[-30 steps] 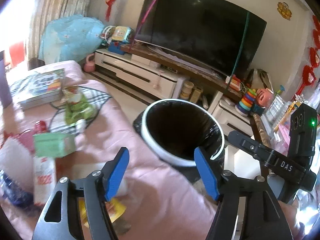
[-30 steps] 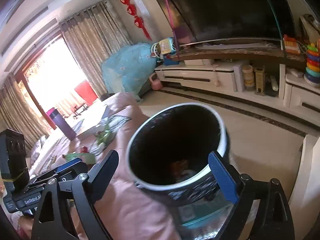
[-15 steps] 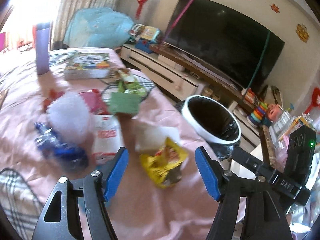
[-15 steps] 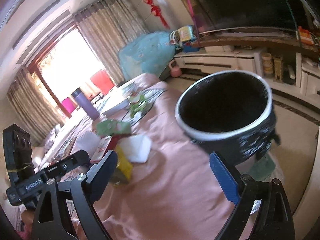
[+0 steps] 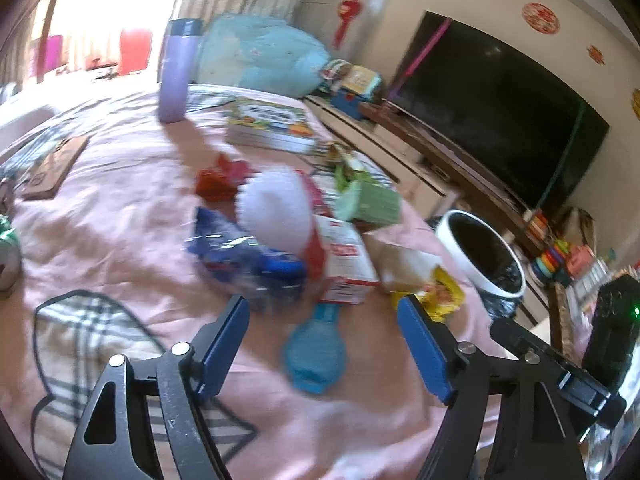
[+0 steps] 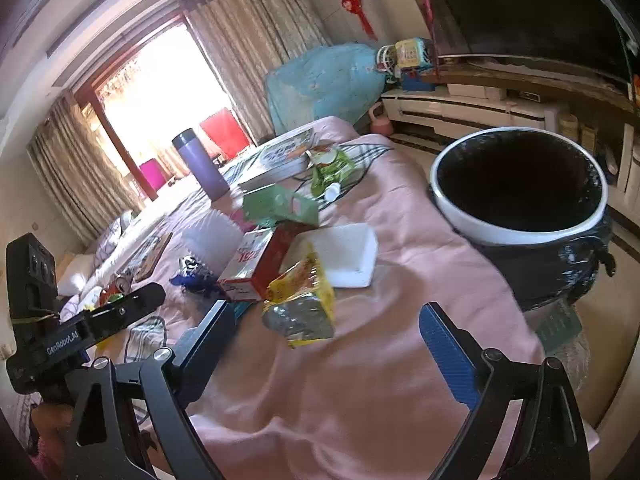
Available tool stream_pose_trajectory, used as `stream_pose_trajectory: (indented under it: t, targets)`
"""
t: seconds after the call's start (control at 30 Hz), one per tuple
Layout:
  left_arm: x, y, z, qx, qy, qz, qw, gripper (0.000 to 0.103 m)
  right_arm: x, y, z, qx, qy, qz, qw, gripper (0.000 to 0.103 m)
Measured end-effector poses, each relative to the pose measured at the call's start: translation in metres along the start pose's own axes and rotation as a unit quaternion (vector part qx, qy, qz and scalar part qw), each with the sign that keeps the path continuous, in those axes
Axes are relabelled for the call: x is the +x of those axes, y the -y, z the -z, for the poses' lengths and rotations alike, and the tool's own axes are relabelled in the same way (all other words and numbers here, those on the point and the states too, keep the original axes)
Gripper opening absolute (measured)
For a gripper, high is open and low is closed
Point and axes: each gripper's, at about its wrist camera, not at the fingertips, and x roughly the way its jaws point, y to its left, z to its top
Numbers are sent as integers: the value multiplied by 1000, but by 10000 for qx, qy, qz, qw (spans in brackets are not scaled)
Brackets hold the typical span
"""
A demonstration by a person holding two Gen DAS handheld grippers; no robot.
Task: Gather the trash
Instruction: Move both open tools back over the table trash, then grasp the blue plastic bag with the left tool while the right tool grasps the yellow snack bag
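Observation:
Trash lies in a heap on the pink tablecloth [image 5: 120,240]: a yellow snack bag [image 6: 302,300], a red-and-white box [image 5: 346,268], a white foam tray [image 6: 344,254], a green carton [image 6: 278,206], a white pleated cup [image 5: 276,208], a blue wrapper [image 5: 240,252] and a flattened blue bottle [image 5: 316,354]. The black-lined bin with a white rim [image 6: 520,188] stands at the table's right edge. My left gripper [image 5: 324,350] is open and empty above the blue bottle. My right gripper [image 6: 324,344] is open and empty, just in front of the yellow bag.
A purple flask [image 5: 176,70], a stack of books [image 5: 272,124] and a green wrapper [image 6: 332,168] lie at the far end. A wooden board [image 5: 52,168] is at the left. A TV [image 5: 492,108] and low cabinet stand beyond the bin.
Both grippers have drawn back from the bin and swung left toward the trash heap. The blue bottle has come into view between the left fingers. Both stay open.

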Motion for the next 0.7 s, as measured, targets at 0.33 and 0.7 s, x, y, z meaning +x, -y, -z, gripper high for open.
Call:
stream_pose_trajectory:
  t: [0.33, 0.7]
  targets:
    - [29, -22, -17, -621, -399, -218, 9970, 83, 34, -21, 6, -170, -219, -13, 9996, 100]
    - [69, -33, -20, -688, -674, -129, 9953, 17, 56, -10, 7, 23, -492, -36, 9988, 48]
